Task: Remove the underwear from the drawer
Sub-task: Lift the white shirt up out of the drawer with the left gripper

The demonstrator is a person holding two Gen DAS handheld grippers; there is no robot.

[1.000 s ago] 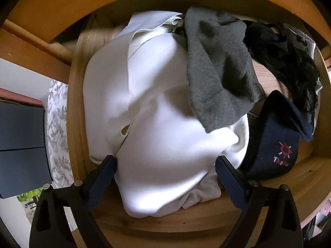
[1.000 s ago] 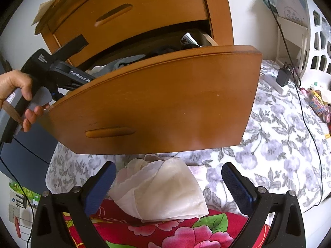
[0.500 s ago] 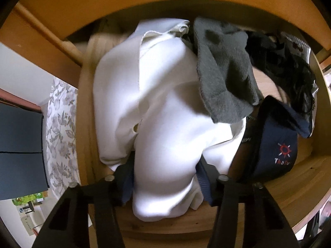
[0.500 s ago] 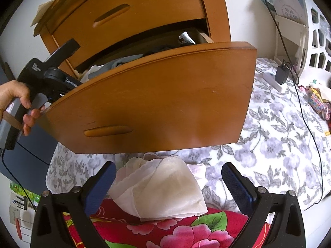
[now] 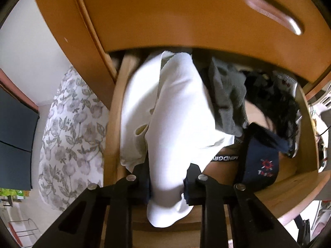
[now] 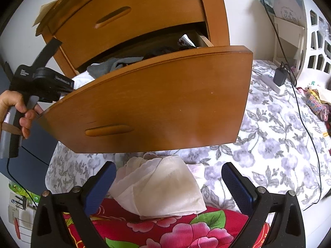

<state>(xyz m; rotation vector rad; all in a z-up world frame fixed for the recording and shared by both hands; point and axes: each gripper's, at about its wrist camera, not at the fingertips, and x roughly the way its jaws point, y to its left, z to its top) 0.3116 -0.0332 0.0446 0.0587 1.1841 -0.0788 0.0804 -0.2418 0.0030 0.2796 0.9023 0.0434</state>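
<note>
White underwear (image 5: 178, 124) in left claw (image 5: 166, 184)

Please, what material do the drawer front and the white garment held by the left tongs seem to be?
Drawer front: likely wood, orange-brown with a smooth semi-gloss varnish; faint grain shows. White garment, clamped in the left tongs: probably a soft cotton-like knit, matte, with rounded folds; blur hides its weave.

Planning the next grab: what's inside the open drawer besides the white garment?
Beside the white garment held by the left gripper: a grey cloth, black lace, a navy piece. Anything beneath them is covered.
</note>
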